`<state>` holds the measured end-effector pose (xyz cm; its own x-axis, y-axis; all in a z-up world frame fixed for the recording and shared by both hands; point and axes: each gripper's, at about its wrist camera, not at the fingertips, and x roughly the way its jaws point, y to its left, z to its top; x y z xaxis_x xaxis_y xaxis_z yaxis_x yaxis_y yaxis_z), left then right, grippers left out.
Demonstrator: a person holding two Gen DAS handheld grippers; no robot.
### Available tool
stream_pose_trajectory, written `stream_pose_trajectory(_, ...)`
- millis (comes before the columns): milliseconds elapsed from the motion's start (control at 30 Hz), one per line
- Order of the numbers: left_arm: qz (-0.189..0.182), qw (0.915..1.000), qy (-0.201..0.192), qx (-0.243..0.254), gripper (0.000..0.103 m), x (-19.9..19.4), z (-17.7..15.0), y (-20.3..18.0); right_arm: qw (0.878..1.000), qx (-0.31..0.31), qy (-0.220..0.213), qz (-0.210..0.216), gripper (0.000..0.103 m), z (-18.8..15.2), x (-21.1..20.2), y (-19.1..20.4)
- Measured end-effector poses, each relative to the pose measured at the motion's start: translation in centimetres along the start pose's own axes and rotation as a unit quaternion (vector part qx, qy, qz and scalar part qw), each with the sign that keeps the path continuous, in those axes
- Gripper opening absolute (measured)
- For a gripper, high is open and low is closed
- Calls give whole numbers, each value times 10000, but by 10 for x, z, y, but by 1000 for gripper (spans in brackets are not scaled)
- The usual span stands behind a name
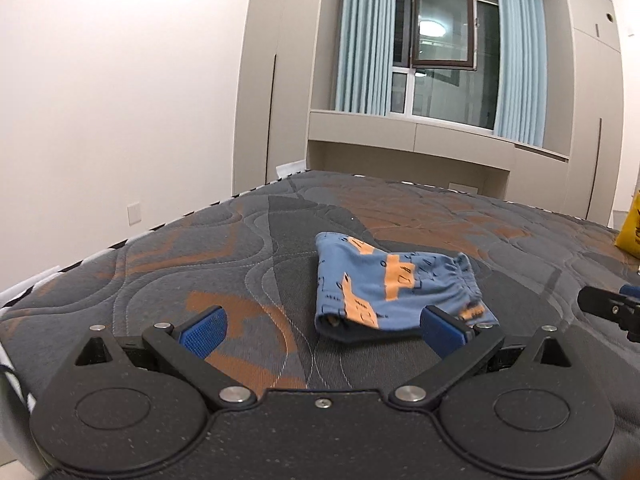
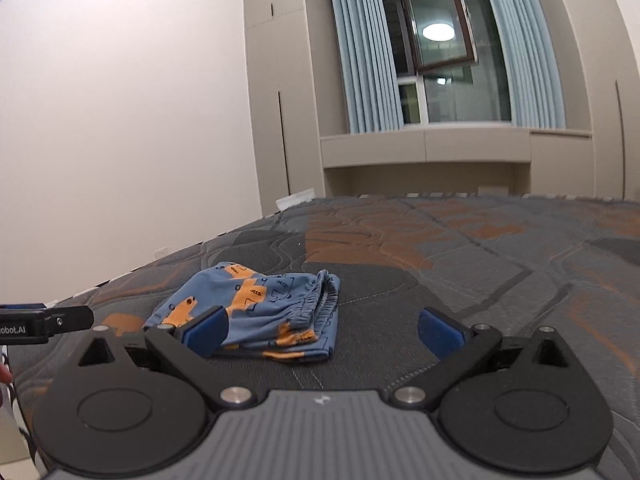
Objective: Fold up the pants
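Note:
Small blue pants (image 1: 384, 286) with an orange print lie folded into a compact bundle on the grey and orange quilted mattress (image 1: 200, 264). The elastic waistband faces right. My left gripper (image 1: 324, 330) is open and empty, just in front of the bundle; its right pad (image 1: 442, 326) overlaps the near waistband corner. In the right wrist view the pants (image 2: 260, 308) lie left of centre. My right gripper (image 2: 320, 330) is open and empty, its left pad (image 2: 206, 332) by the bundle's near edge. Each gripper shows at the other view's edge.
The mattress (image 2: 480, 272) stretches far and right. A yellow object (image 1: 630, 228) sits at the mattress's right edge. A white wall stands to the left; cabinets, a window and blue curtains (image 1: 360, 40) stand beyond the bed.

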<state>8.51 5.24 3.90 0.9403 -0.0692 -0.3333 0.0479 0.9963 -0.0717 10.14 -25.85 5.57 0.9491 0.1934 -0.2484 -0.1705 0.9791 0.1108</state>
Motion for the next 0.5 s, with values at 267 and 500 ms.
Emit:
stream_pose_trajectory(267,9,10000,-3,-53,102,-26,-27,0,9995,-201,-145,-209,103,-29,-39,14)
stream_pose_trajectory(500,37,9999,-65,70,102,-35,-39,1,9990,-278,-90,-339,103,-50,-52,23)
